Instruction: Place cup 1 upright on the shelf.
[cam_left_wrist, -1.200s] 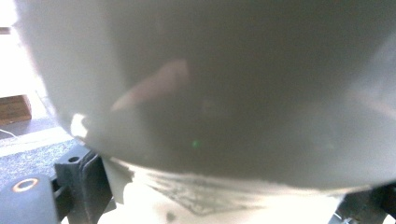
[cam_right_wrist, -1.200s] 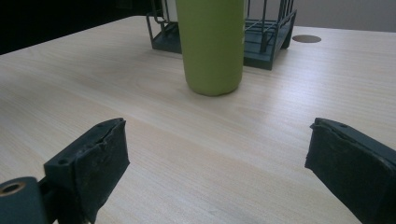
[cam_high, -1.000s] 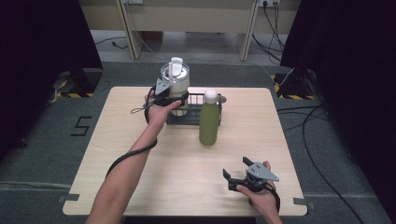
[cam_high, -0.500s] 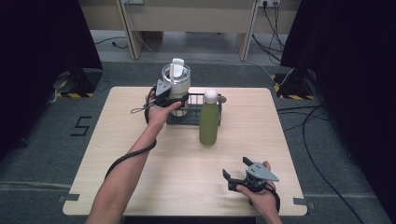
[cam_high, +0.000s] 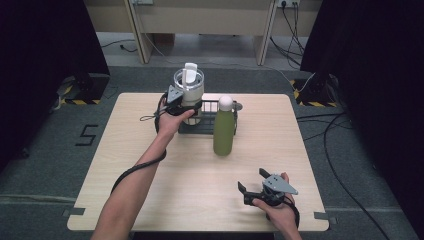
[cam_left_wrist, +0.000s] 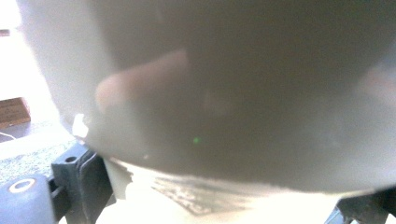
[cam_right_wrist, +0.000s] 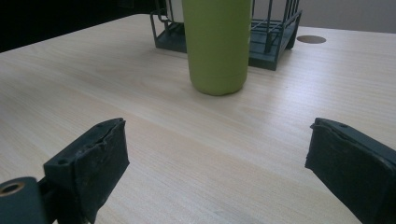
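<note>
Left gripper (cam_high: 186, 104) at the far side of the wooden table (cam_high: 150, 165), jaws clamped around a clear tumbler (cam_high: 189, 90) with a white lid, held over the left end of a dark wire rack (cam_high: 205, 126). Tumbler wall (cam_left_wrist: 233, 93) pressed close against the lens in the left gripper view. Right gripper (cam_high: 253, 192) low over the near right corner, jaws spread wide, nothing between. Green bottle (cam_high: 224, 131) with white cap upright just in front of the rack, well apart from the right gripper.
</note>
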